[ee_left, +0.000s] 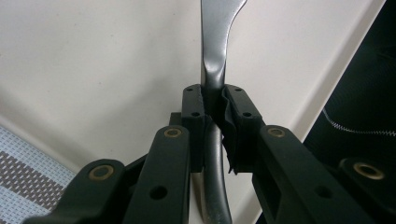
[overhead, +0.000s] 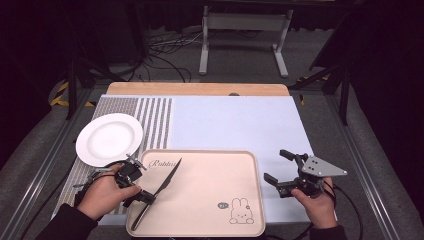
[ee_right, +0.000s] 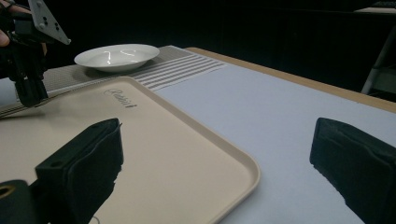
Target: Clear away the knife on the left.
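My left tool point(overhead: 141, 196) is clamped on a dark metal table knife point(overhead: 159, 192); in the left gripper view the two pads pinch the knife point(ee_left: 215, 84) at the narrow neck where handle meets blade, which I judge is the sensible place, since a grip there keeps the blade from swinging round. The knife sits over the near-left part of the beige serving tray point(overhead: 210, 155), at about seven o'clock on it, handle end trailing toward me at six and the blade tip pointing off toward one o'clock, near the printed script in the tray's far-left corner. Whether it rests on the tray or is lifted just clear of it I cannot tell. My right tool point(overhead: 280, 170) stands with its jaws wide apart and nothing between them, parked over the pale blue mat just off the tray's right edge at three o'clock; in the right gripper view the tray rim point(ee_right: 243, 163) runs beside its left pad point(ee_right: 84, 163), so I read it as waiting out of the way, ready to steady the tray if needed. Farther off, at about ten o'clock from the tray, the white plate point(overhead: 109, 138) sits bare on the striped woven placemat point(overhead: 155, 120), just beyond my left hand point(overhead: 102, 196). That closeness suggests the knife is meant to go beside or onto it, a short carry away from me. The wooden counter point(overhead: 200, 89) edge shows at twelve o'clock beyond the mat.
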Motion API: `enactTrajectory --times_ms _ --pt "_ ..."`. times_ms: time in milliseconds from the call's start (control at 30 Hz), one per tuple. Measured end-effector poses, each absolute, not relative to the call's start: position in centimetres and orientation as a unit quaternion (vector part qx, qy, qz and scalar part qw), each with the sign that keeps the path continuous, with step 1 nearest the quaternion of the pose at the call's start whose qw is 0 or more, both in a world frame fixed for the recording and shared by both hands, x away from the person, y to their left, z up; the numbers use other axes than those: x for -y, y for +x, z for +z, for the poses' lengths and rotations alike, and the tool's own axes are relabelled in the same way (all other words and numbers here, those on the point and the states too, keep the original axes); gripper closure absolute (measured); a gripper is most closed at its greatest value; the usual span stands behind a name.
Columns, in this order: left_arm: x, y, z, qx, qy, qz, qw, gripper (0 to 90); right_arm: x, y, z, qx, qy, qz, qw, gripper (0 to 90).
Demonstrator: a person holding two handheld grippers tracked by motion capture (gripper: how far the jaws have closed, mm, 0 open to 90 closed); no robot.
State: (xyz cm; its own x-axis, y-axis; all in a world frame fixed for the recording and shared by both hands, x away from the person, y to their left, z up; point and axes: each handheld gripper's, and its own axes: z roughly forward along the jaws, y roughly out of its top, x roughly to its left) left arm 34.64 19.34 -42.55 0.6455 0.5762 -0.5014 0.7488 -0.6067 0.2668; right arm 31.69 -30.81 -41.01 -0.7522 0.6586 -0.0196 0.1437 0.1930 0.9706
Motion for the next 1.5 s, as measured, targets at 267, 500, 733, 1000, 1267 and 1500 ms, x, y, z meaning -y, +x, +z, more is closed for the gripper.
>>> enactTrajectory --times_ms 267,500,733,1000,1267,1500 --pt "-19.4 34.6 -42.8 -0.391 0.874 -0.18 0.225 79.5 30.8 31.6 -41.0 -0.74 0.27 0.574 0.224 3.2" --pt "-19.4 34.7 -43.1 -0.392 0.874 -0.181 0.222 79.4 30.9 31.6 -41.0 -0.739 0.271 0.574 0.225 3.2" --pt "-19.0 34.8 -43.4 -0.395 0.875 -0.18 0.214 79.3 30.9 31.5 -41.0 -0.74 0.27 0.575 0.221 3.2" --pt "-18.8 34.8 -43.8 -0.394 0.877 -0.177 0.21 79.2 30.9 31.5 -41.0 -0.739 0.27 0.576 0.22 3.1" --pt "-18.8 34.9 -43.8 -0.392 0.879 -0.177 0.207 79.2 30.9 31.5 -41.0 -0.74 0.27 0.576 0.219 3.1" --pt "-18.9 35.0 -43.8 -0.386 0.882 -0.183 0.2 79.2 31.0 31.5 -40.9 -0.739 0.268 0.578 0.218 3.1"
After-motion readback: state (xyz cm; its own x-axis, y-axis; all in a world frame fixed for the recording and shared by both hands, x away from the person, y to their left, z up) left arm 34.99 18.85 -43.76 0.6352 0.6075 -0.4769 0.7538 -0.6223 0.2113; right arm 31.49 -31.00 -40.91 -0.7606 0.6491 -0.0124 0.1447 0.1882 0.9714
